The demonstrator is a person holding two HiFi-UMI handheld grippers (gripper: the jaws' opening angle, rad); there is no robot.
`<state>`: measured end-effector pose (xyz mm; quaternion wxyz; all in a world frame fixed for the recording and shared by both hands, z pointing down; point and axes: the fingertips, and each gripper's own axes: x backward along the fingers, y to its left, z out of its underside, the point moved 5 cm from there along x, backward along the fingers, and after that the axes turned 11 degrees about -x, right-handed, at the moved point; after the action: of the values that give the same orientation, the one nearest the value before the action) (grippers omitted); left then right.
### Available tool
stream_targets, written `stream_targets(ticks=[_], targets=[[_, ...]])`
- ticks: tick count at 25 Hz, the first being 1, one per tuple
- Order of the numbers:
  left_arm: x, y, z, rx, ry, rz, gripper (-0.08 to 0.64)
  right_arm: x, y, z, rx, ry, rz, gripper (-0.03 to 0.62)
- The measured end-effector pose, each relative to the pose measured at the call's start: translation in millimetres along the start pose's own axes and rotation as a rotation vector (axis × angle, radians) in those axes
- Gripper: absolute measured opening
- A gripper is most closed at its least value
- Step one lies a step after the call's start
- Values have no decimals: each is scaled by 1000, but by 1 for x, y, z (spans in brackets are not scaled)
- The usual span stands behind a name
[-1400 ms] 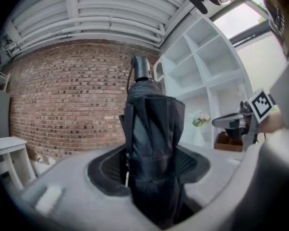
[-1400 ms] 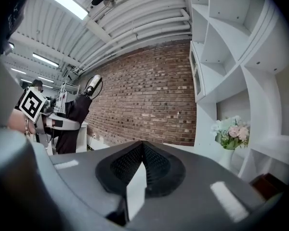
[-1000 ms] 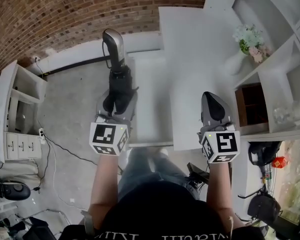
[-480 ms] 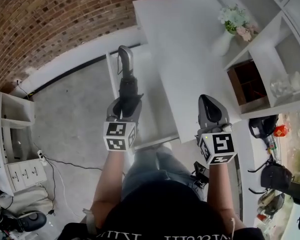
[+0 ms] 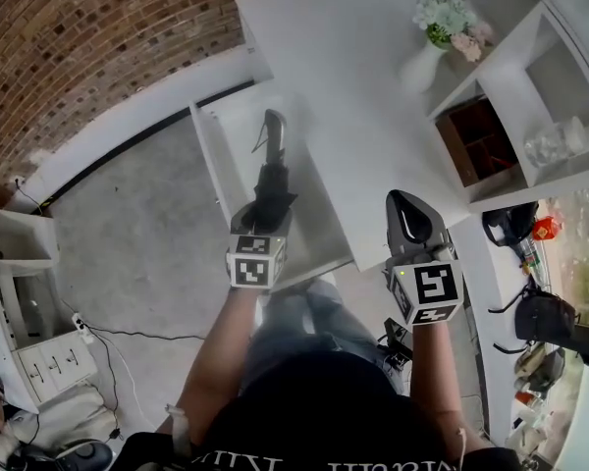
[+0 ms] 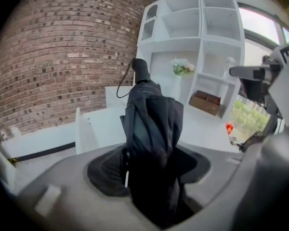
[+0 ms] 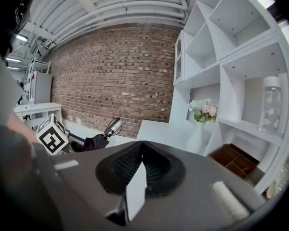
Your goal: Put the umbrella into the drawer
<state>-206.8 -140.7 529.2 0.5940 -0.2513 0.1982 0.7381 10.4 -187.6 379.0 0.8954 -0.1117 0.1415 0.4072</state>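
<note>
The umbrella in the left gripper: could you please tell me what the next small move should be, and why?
Probably lower the left gripper so the umbrella comes to rest inside the open drawer. Its jaws are clamped on the folded umbrella, whose handle end points over the drawer, seemingly above its floor.

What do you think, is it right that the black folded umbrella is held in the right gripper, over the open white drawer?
Not quite: the left gripper holds it, not the right. The left gripper view shows its jaws clamped on the black folded umbrella, over the open white drawer. The right gripper has its jaws together with nothing between them.
</note>
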Motion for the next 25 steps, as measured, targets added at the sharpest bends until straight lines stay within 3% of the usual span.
stream_targets(ticks=[7, 15, 25], targets=[[-32, -7, 25, 37, 126, 58, 242, 3, 1, 2, 9, 15, 42, 3], [-62, -3, 51, 141, 261, 80, 242, 8, -2, 4, 17, 36, 79, 3], [-87, -13, 75, 116, 388, 119, 244, 17, -4, 9, 23, 64, 114, 3]])
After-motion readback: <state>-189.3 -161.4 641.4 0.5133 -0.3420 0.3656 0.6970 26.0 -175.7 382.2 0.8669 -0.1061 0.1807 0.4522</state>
